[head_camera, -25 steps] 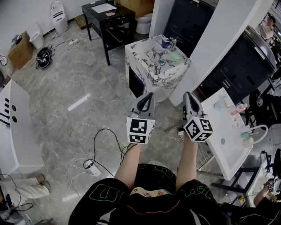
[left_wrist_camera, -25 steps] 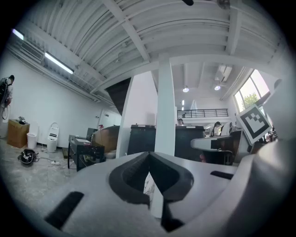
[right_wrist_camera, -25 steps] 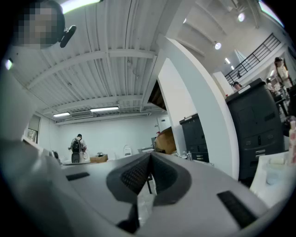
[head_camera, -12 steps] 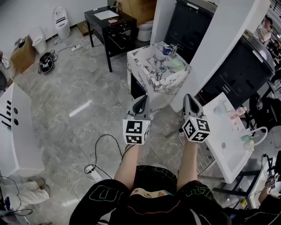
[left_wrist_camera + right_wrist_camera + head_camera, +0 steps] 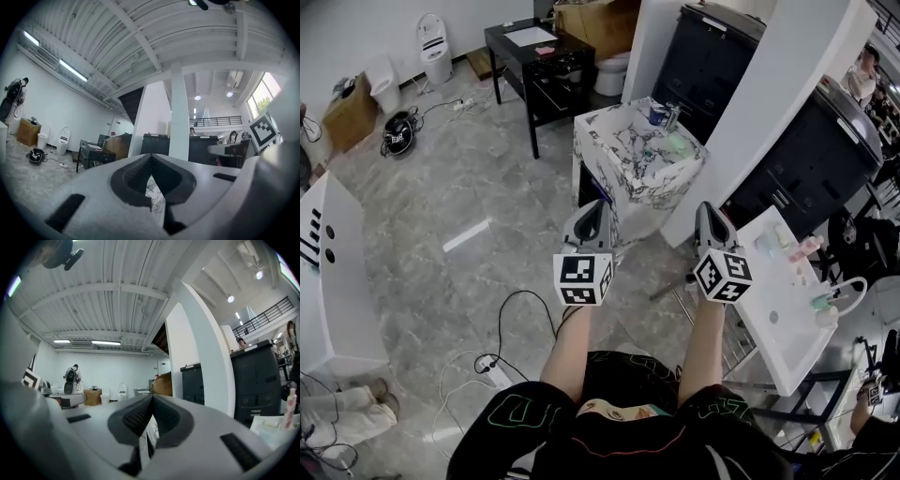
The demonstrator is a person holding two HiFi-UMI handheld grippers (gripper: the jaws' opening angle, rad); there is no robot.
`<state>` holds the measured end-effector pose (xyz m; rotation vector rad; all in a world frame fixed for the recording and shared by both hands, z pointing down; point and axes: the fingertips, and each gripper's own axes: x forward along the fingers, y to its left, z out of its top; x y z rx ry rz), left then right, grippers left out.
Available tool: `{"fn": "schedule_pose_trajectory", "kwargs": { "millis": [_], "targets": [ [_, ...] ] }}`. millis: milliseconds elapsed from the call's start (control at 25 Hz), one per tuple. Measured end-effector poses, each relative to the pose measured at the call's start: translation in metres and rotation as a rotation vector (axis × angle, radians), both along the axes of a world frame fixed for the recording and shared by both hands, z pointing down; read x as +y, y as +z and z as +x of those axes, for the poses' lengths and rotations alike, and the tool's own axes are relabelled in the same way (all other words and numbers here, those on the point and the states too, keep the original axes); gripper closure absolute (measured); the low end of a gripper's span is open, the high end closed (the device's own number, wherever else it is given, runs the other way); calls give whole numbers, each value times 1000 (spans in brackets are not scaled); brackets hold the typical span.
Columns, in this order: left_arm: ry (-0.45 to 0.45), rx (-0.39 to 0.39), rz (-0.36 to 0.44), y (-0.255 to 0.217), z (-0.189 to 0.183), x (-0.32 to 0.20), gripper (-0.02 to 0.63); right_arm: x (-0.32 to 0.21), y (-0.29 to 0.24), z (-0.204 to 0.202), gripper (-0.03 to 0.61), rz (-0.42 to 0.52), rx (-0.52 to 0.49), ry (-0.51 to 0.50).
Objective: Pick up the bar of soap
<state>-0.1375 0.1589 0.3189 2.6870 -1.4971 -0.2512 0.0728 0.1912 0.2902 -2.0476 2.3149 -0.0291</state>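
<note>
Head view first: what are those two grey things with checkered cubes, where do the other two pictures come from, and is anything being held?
A person, seen from a camera on their head, holds a hand-operated gripper in each hand: the left gripper and the right gripper. The patterned cubes are part of them. The other two pictures come from cameras riding on each gripper, looking along its jaws. Both grippers are shut and empty. Ahead stands a marble sink. A pale green thing in it may be the soap, but it is too small to tell. A white basin stands at the right.
</note>
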Motion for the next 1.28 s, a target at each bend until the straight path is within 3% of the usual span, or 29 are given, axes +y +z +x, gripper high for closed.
{"fn": "schedule_pose_trajectory", "kwargs": {
  "millis": [480,920,1280],
  "targets": [
    [12,20,-23,8,-7,-12,607,-19,-6,-14,574,-1,15,-47],
    [19,-7,-70,32,-2,-64,607,-89,14,-26,574,-18,-7,-131],
    [40,-30,-174,80,43,-148,606,-171,60,21,574,-98,-37,-117]
  ]
}}
